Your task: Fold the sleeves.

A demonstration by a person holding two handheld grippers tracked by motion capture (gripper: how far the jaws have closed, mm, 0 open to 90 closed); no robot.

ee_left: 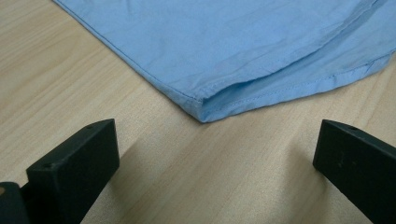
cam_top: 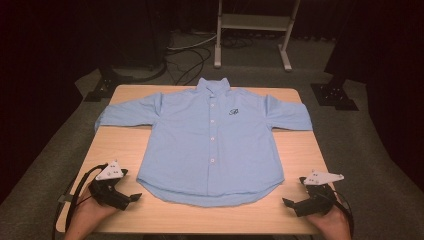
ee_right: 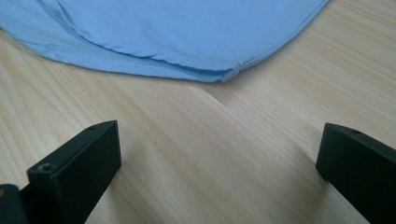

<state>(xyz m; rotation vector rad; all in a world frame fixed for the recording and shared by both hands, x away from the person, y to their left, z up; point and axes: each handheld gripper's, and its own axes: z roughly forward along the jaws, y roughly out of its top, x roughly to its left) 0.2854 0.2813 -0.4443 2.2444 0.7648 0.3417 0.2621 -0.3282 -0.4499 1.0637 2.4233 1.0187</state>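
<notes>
Both hand-held grippers, left point(cam_top: 134, 196) and right point(cam_top: 289, 202), wide open, seemingly clear of shirt point(cam_top: 210, 140).

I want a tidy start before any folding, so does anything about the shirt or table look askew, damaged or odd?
Nothing stands out. The light blue shirt lies flat and buttoned, front up, collar at the far edge of the wooden table, sleeves spread sideways. The left hand-held gripper and right hand-held gripper rest open near the hem corners, touching nothing.

The left gripper point(cam_top: 131, 196) and the right gripper point(cam_top: 289, 202) rest low, each held in one hand, pointing toward each other. Their jaws stand wide apart with nothing between them.
</notes>
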